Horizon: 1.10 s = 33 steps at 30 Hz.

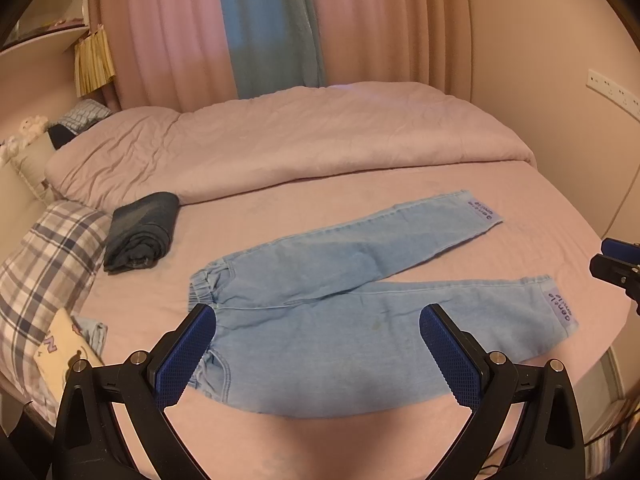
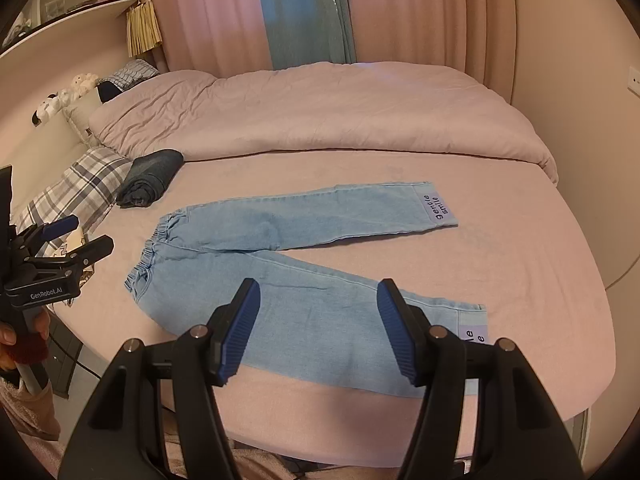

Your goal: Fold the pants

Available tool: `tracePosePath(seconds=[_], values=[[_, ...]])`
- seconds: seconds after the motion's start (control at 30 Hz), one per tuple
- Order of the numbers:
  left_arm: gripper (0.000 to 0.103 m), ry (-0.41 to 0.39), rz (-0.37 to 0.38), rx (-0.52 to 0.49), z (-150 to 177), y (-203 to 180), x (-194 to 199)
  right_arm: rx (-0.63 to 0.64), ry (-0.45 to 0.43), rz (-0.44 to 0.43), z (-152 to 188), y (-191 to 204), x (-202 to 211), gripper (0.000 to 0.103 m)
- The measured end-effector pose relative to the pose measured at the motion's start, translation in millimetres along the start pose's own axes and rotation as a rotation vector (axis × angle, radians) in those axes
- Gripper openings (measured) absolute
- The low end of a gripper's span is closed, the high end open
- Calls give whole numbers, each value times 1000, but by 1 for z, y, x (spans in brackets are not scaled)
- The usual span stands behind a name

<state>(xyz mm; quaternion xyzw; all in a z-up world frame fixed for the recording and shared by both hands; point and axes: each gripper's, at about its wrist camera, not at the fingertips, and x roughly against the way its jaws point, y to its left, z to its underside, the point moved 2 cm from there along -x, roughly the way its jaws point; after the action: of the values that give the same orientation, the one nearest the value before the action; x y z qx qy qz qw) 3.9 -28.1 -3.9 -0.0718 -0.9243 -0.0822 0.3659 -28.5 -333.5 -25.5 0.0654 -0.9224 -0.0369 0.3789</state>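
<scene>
- I look across a bed [image 1: 520,216] with a pink sheet, a bunched pink duvet [image 1: 304,136] along its far side and pink curtains [image 1: 168,32] behind it, a strip of blue showing between them.
- The pants [image 1: 320,292], light blue denim, lie flat and unfolded on the sheet, near the front edge of the bed.
- In both views the elastic waistband points left and the two legs run right, spreading apart toward the cuffs; each cuff carries a lilac patch with dark lettering.
- A dark folded garment [image 1: 142,232] sits on the sheet left of the pants, well apart from them, just beside a plaid pillow [image 1: 48,264].
- My left hand-held gripper [image 1: 318,354] hangs above the waist end of the pants with its blue pads wide apart and nothing between them.
- My right hand-held gripper [image 2: 318,330] hangs above the near leg, its jaws also wide apart and holding nothing.
- I cannot see either one touching the fabric.
- In the right wrist view the left hand-held gripper appears at the left edge, with the person's fingers [image 2: 10,338] wrapped around its handle.
</scene>
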Motion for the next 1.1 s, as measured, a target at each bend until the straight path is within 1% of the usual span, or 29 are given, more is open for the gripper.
tracePosePath(seconds=[0.93, 1.1], values=[[102, 10, 10, -4, 3, -3, -7, 4, 10, -4, 2, 4, -6, 61], [102, 22, 24, 10, 4, 1, -13, 4, 17, -5, 3, 5, -9, 61]])
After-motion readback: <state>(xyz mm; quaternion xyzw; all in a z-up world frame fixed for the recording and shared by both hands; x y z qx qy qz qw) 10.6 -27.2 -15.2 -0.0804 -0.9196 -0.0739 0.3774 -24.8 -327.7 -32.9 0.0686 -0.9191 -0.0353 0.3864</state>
